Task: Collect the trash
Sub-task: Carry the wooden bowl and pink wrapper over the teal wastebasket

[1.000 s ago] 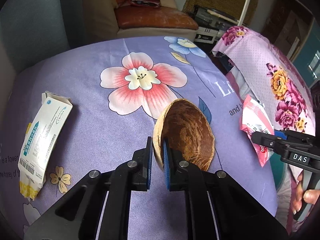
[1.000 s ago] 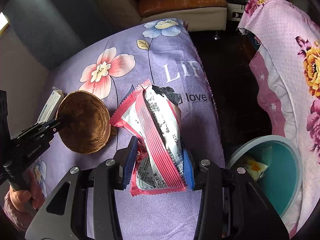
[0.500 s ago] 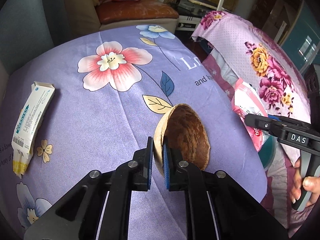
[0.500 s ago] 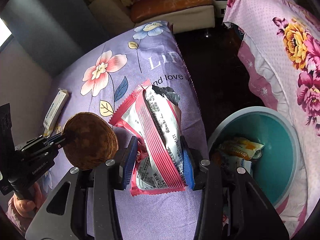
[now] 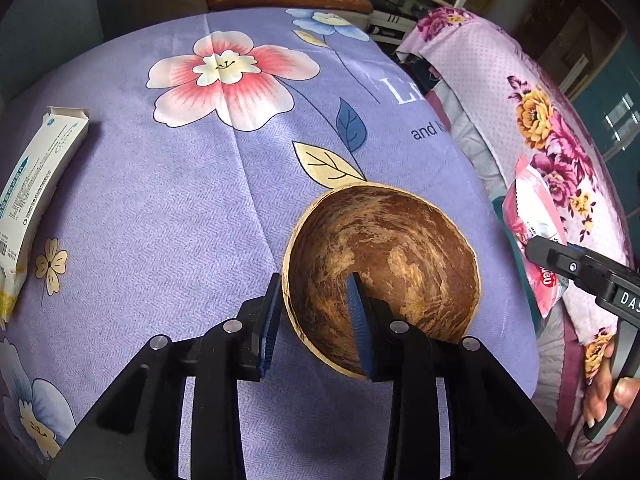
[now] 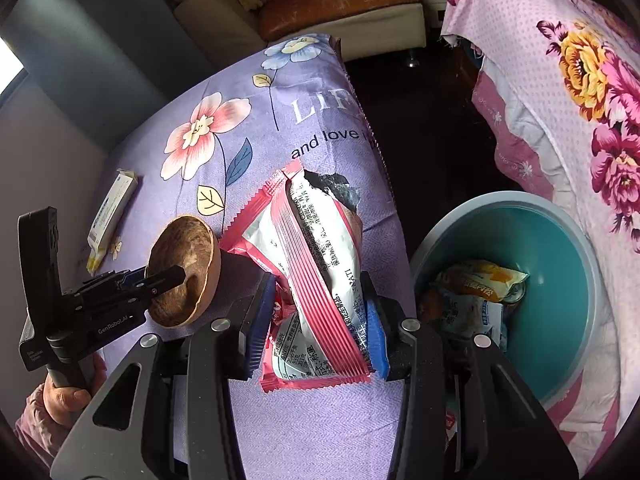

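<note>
- The table (image 5: 168, 216) under its purple cloth fills my left view; it runs ahead of and beneath both grippers, and its edge drops away to the right of my left one.
- The bin (image 6: 560, 280) sits on the floor off that edge, ahead and right of my right gripper (image 6: 320, 320); some wrappers already lie in it.
- The shell (image 5: 384, 272), a brown half-husk, is right at my left gripper (image 5: 314, 312); the jaws are opening, one finger outside the rim and one inside, and I see a gap at the inner pad, so I judge it released or nearly so; it looks to rest on the cloth near the edge, not over the bin.
- The wrapper (image 6: 320, 264), pink and silver, is clenched between my right fingers, hanging over the cloth just left of the bin.
- The carton (image 5: 36, 184) lies far left of my left gripper, untouched.
- Risks, as I judge them: the round shell may rock or roll off the edge and miss the bin; the light wrapper, let go too early, could fall on the cloth or floor; both grippers are close, so a hasty swing could knock them together.
</note>
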`<state>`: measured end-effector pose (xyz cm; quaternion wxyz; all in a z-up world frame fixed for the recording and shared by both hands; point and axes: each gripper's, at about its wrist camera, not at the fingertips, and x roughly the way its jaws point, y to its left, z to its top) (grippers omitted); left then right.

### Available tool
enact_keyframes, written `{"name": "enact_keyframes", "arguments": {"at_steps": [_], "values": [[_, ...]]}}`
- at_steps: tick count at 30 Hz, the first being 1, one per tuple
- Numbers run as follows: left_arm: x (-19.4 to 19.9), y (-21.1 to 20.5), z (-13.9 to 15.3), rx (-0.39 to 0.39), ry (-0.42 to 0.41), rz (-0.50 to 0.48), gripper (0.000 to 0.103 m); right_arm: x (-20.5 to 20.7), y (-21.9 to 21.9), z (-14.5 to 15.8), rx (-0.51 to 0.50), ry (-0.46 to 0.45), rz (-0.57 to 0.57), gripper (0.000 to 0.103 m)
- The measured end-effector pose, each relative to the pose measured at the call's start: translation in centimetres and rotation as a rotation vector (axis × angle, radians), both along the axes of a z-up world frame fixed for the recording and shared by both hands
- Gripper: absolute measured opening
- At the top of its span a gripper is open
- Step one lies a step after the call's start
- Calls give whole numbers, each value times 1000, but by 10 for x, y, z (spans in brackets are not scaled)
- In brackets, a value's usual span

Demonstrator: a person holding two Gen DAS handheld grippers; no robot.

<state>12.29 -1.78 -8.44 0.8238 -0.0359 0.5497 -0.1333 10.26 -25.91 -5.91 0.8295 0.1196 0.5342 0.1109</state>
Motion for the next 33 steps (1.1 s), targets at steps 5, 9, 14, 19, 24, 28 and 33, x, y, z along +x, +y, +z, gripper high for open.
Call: {"name": "enact_keyframes", "arguments": {"at_steps": [5,9,14,19,24,28,33], "values": [[1,-8,3,32,-44,1,20,2,1,-2,-8,5,-2,40],[-6,-16,17,69,-107,-5,8,3,-2,-1,-9,3,-9,40],[-15,-29,34,91,-140,-38,7,-1,-9,1,4,-5,-20,40],[-23,-46,49,91,-149,-79,7,-8,-24,7,21,-26,-47,40],[-28,-85,55,83,-137,-149,7,-21,-53,16,35,-57,-105,40],[-33,-126,54,87,-129,-221,7,-34,-87,21,47,-77,-169,40],[-33,-169,47,83,-101,-274,7,-52,-131,20,56,-86,-251,40]]}}
